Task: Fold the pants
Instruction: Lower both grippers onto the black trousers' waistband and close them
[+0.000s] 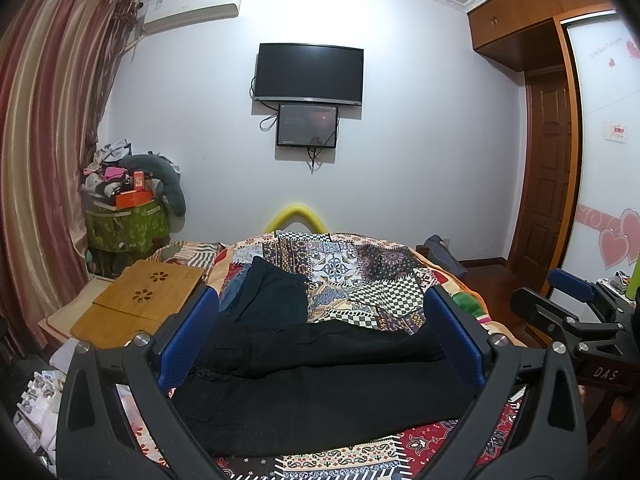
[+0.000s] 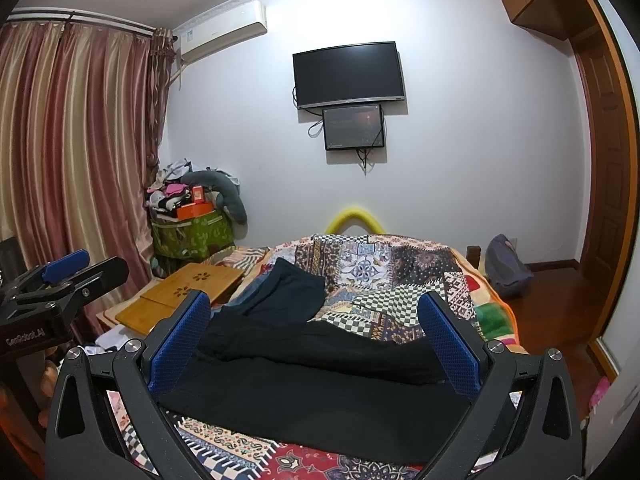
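Patchwork bedspread [image 1: 360, 276] carrying black pants [image 1: 320, 384], laid crosswise, rumpled. Left gripper [image 1: 320, 344] and right gripper [image 2: 316, 344] spread wide, empty, above. Risk: pinching one layer only, bunching fold.

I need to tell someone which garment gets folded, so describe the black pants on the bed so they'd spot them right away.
Start at the bed under the patchwork quilt. The black pants lie flat across its near end, stretching side to side. The dark navy garment behind them lies farther up the quilt and is bluer; the pants are pure black.
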Demonstrator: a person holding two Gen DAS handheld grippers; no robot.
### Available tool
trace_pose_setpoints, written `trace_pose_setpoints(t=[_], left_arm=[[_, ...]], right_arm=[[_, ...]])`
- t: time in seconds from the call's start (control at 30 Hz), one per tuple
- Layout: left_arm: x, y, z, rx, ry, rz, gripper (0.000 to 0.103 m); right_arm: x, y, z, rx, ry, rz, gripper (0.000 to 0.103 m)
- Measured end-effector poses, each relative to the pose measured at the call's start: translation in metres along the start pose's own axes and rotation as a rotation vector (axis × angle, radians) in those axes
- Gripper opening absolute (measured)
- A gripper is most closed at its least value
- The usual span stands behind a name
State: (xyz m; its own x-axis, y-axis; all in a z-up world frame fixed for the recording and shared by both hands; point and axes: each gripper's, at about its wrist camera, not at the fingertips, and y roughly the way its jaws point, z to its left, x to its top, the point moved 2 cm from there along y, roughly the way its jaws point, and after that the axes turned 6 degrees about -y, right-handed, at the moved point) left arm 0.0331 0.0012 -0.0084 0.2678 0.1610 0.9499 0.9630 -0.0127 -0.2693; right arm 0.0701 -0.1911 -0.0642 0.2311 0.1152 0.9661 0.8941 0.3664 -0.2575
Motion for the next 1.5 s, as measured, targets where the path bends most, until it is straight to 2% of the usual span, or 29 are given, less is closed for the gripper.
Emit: trace_pose_setpoints(t=[0.13,0.23,0.4,0.73,1.0,1.13,1.2,1.27,1.4,1.5], left_arm=[[-0.001,0.016,0.012,-0.002,-0.005,0.014,0.103],[-0.001,0.037,0.026,0.030,-0.003,0.033,0.103],[-0.003,0.088,0.053,0.060,-0.009,0.108,0.103],[-0.025,0.204,0.133,0.180,-0.004,0.323,0.103],[-0.055,0.289,0.200,0.246,-0.023,0.495,0.103],[-0.085,0.323,0.227,0.256,-0.057,0.599,0.092],[-0.102,0.336,0.241,0.269,-0.085,0.648,0.090],[-0.120,0.350,0.256,0.279,-0.118,0.698,0.082],[-0.142,0.375,0.278,0.270,-0.184,0.782,0.073],[-0.145,0.393,0.283,0.264,-0.195,0.794,0.071]], right_arm=[[0.000,0.010,-0.001,-0.002,-0.006,0.013,0.103],[-0.003,0.020,-0.003,-0.003,-0.007,0.025,0.103],[-0.011,0.053,-0.008,-0.009,-0.026,0.064,0.103],[-0.033,0.142,-0.031,0.011,-0.034,0.210,0.103],[-0.055,0.216,-0.043,0.087,-0.097,0.389,0.103],[-0.070,0.252,-0.046,0.145,-0.094,0.491,0.103],[-0.082,0.272,-0.046,0.184,-0.076,0.569,0.103],[-0.093,0.287,-0.048,0.219,-0.070,0.630,0.102],[-0.102,0.309,-0.047,0.252,-0.089,0.694,0.101],[-0.104,0.326,-0.050,0.265,-0.085,0.717,0.098]])
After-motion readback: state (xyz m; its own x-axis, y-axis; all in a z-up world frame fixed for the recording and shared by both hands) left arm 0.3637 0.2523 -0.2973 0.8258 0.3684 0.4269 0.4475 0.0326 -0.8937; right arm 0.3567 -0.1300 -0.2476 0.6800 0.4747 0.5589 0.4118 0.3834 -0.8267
